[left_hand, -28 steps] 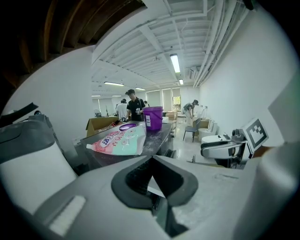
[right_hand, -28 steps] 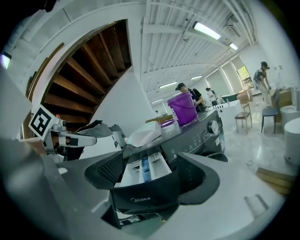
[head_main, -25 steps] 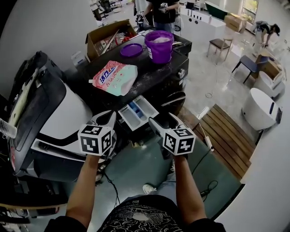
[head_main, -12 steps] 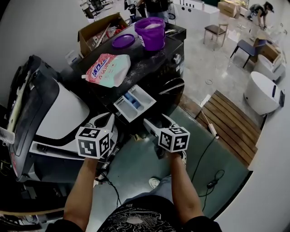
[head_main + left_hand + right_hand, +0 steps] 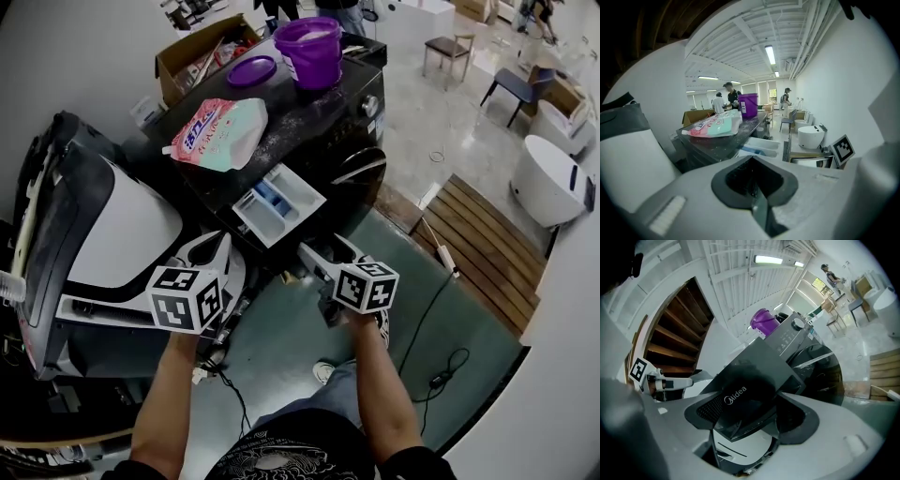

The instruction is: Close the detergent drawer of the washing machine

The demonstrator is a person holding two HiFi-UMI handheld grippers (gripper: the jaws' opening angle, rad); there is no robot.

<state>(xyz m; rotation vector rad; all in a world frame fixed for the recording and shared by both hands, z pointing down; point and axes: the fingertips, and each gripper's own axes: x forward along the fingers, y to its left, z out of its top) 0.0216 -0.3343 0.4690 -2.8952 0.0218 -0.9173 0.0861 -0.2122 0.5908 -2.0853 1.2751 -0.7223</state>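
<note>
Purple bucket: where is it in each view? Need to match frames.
Head view: purple bucket top centre, on the washing machine.
Left gripper view: mid-frame, behind the detergent bag.
Right gripper view: upper centre, tilted.
Shared landmark: the black washing machine beneath it.

- I see a plain wall (image 5: 84, 56), upper left.
- Pale glossy floor (image 5: 422, 122), upper right; chair (image 5: 450, 45) on it.
- Wooden slat platform (image 5: 478, 258), right.
- Ceiling strip light (image 5: 769, 54) lit.

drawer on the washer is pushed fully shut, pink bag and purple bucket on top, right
No, the drawer is pulled out, not shut; the head view shows its compartments open. The pink bag and purple bucket do sit on top of the washer.
</note>
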